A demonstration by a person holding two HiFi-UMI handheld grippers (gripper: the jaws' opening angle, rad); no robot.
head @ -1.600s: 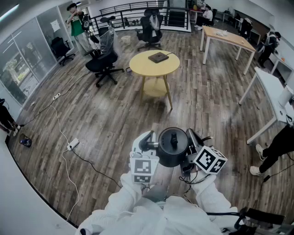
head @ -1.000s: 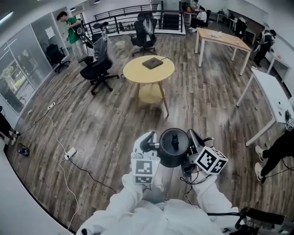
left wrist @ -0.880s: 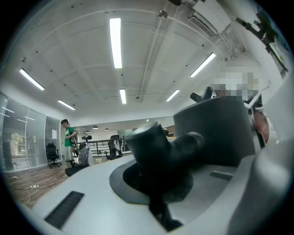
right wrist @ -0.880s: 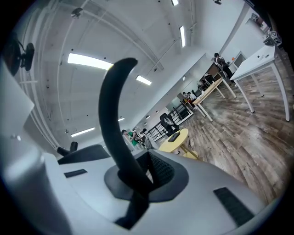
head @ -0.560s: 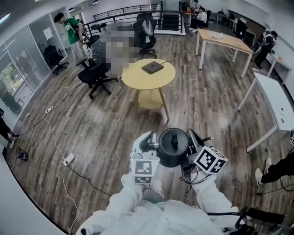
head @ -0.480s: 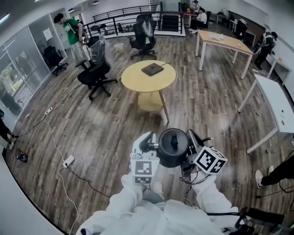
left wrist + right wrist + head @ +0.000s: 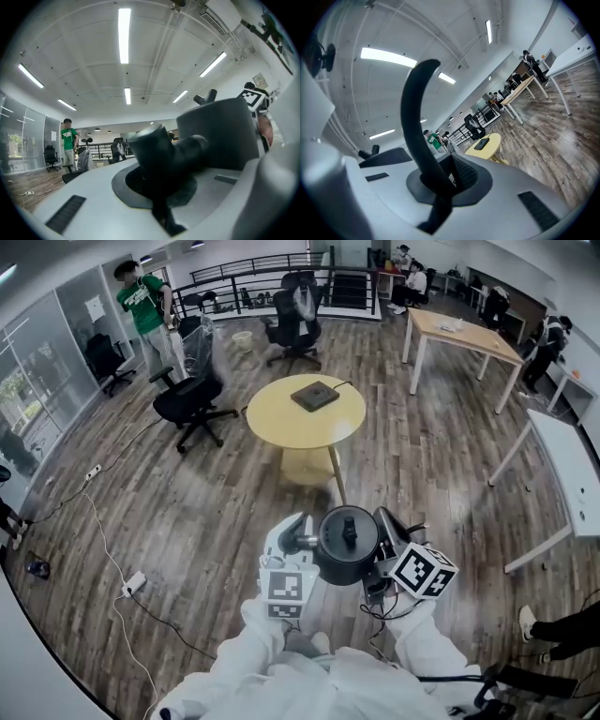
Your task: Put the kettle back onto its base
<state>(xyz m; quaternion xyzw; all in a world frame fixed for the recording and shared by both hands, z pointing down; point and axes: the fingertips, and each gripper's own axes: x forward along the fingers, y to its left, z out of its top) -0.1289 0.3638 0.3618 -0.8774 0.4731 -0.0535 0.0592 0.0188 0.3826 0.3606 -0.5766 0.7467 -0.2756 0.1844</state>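
Observation:
A dark round kettle (image 7: pixel 345 542) hangs in the air in front of me, held between both grippers. My left gripper (image 7: pixel 303 542) is shut on a dark stub on the kettle's left side (image 7: pixel 161 150); the kettle's body (image 7: pixel 220 131) fills the right of the left gripper view. My right gripper (image 7: pixel 385 533) is shut on the kettle's thin curved handle (image 7: pixel 417 126). Ahead stands a round yellow table (image 7: pixel 281 423) with the flat dark base (image 7: pixel 315 395) lying on it, also seen far off as the base (image 7: pixel 482 143) in the right gripper view.
Black office chairs (image 7: pixel 192 395) stand left of and behind the yellow table. A person in a green shirt (image 7: pixel 141 306) stands at the back left. A wooden table (image 7: pixel 464 334) and a white table (image 7: pixel 562 465) are on the right. A cable and power strip (image 7: pixel 131 583) lie on the floor at left.
The yellow table with the base has come closer and sits lower in the head view. Both grippers keep their hold on the kettle.

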